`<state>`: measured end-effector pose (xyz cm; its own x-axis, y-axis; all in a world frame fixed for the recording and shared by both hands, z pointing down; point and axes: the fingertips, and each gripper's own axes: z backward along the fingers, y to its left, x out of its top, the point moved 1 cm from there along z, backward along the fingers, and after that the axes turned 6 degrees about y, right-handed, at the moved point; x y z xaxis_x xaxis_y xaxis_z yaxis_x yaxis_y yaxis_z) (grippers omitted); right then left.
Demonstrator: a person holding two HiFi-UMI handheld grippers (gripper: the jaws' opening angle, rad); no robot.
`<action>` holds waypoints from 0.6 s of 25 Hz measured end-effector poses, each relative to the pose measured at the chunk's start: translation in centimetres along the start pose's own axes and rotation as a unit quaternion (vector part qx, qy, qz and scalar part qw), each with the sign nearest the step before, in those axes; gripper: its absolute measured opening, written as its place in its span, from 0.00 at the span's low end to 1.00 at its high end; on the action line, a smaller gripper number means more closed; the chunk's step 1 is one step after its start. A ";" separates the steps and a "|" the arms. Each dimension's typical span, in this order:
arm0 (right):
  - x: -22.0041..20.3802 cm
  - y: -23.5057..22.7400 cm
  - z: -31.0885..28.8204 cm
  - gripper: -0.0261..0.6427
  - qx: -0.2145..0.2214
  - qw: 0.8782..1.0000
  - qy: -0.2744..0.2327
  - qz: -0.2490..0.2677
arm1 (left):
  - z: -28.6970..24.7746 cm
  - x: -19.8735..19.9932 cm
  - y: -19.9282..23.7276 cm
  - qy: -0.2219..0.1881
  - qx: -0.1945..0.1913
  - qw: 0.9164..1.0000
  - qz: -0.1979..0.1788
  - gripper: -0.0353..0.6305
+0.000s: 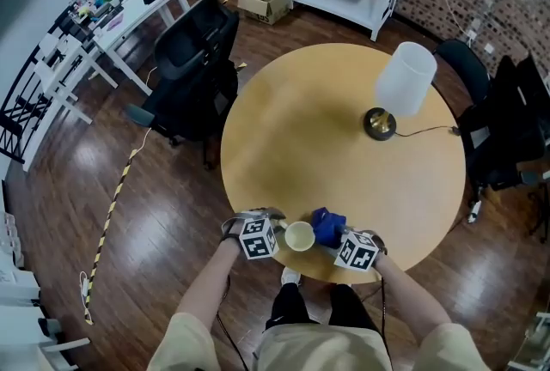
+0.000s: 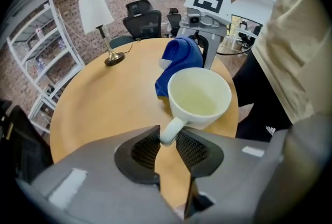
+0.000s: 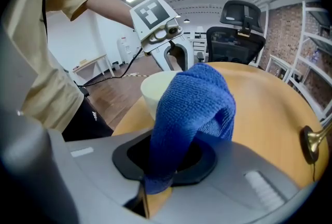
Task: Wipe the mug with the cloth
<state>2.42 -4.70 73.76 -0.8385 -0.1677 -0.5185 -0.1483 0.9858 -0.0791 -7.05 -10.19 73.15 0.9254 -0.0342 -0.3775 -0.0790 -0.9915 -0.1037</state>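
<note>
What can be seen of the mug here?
The mug is cream, glossy like ceramic, wide-mouthed and empty, with one handle. It sits upright at the table edge nearest the person. The left hand-held gripper pinches the handle between its pads. The blue cloth lies against the side opposite the handle.

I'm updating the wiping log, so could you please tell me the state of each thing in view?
mug: upright, empty, held by its handle.
cloth: bunched up, right beside the mug.
left gripper: shut on the mug's handle.
right gripper: shut on the cloth.
lamp: upright on the table, away from the mug.
</note>
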 end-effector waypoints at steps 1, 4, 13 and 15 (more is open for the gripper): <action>0.0 0.0 0.0 0.14 -0.003 1.000 -0.002 -0.005 | 0.0 0.0 0.0 -0.006 0.004 1.000 0.024 0.18; -0.1 -0.6 0.0 0.14 -0.015 0.999 -0.014 -0.036 | 0.1 -0.4 0.1 -0.027 0.020 0.993 0.116 0.18; -0.7 -1.1 0.2 0.14 -0.061 0.990 -0.030 -0.122 | 0.5 -0.9 -1.0 -0.042 0.092 0.938 0.331 0.18; -0.9 -0.8 0.3 0.14 -0.073 0.988 -0.026 -0.131 | 0.6 -0.7 -1.4 -0.033 0.110 0.926 0.360 0.18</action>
<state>3.41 -5.34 74.07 -0.7339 -0.4133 -0.5390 -0.4351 0.8955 -0.0942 -7.81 -8.73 72.98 0.5789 -0.6612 -0.4772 -0.7471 -0.6646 0.0146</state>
